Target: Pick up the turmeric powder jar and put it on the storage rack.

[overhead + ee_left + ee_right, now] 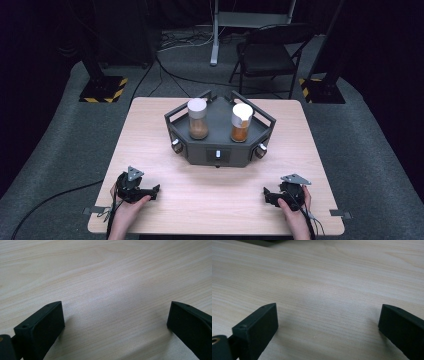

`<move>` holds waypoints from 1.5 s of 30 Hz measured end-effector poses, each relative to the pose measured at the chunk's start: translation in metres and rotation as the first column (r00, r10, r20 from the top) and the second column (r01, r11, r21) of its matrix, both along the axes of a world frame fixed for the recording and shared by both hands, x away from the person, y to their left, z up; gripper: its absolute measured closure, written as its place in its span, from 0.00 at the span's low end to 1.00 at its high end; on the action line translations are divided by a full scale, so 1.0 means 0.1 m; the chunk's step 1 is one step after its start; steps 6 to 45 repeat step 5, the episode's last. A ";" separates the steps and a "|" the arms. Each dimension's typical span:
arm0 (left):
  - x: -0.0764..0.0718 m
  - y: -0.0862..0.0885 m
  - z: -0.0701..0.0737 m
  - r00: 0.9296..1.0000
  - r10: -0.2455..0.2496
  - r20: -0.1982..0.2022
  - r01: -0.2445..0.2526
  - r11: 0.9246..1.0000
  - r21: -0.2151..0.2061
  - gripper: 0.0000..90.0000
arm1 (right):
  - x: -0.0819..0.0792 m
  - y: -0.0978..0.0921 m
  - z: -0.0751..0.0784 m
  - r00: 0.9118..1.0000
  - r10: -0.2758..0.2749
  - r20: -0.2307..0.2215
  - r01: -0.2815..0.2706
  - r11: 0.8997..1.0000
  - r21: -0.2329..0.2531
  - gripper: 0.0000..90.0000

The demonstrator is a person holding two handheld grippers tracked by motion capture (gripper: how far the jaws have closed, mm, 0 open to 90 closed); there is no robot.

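We're low on the bench (150, 130) with both claws resting near its front edge, the left claw (156, 190) at the left corner, the right claw (266, 194) at the right, each in a hand. Both stand wide, nothing between the jaws but bare wood, as the two gripper views make plain. Up ahead, well apart from us, sits the dark grey stand (220, 145) at the middle of the bench, with two jars upright on it: the left jar (198, 119) with a pale cap and brown contents, the right jar (241, 122) with a white lid and orange contents. We judge the reach hasn't begun. The risk from here: those jars are tall and narrow, so a claw coming in off-centre or too high could tip one against the stand's rails. A jaw could also catch a rail post on the way in. A squeeze on the lid alone might let the smooth body slip.
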State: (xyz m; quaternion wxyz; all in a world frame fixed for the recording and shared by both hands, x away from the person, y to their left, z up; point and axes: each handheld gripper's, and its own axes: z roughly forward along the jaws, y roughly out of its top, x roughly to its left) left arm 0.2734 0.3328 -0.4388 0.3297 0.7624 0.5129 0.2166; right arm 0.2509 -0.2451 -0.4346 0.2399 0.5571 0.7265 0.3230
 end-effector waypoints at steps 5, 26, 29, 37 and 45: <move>0.00 0.00 0.00 1.000 0.000 0.000 0.000 1.000 0.000 0.01 | 0.00 0.02 0.01 1.000 0.014 -0.007 -0.014 1.000 -0.019 0.00; 0.00 0.00 0.00 1.000 0.000 0.000 0.000 1.000 0.000 0.01 | 0.00 0.02 0.01 1.000 0.014 -0.007 -0.014 1.000 -0.019 0.00; 0.00 0.00 0.00 1.000 0.000 0.000 0.000 1.000 0.000 0.01 | 0.00 0.02 0.01 1.000 0.014 -0.007 -0.014 1.000 -0.019 0.00; 0.00 0.00 0.00 1.000 0.000 0.000 0.000 1.000 0.000 0.01 | 0.00 0.02 0.01 1.000 0.014 -0.007 -0.014 1.000 -0.019 0.00; 0.00 0.00 0.00 1.000 0.000 0.000 0.000 1.000 0.000 0.01 | 0.00 0.02 0.01 1.000 0.014 -0.007 -0.014 1.000 -0.019 0.00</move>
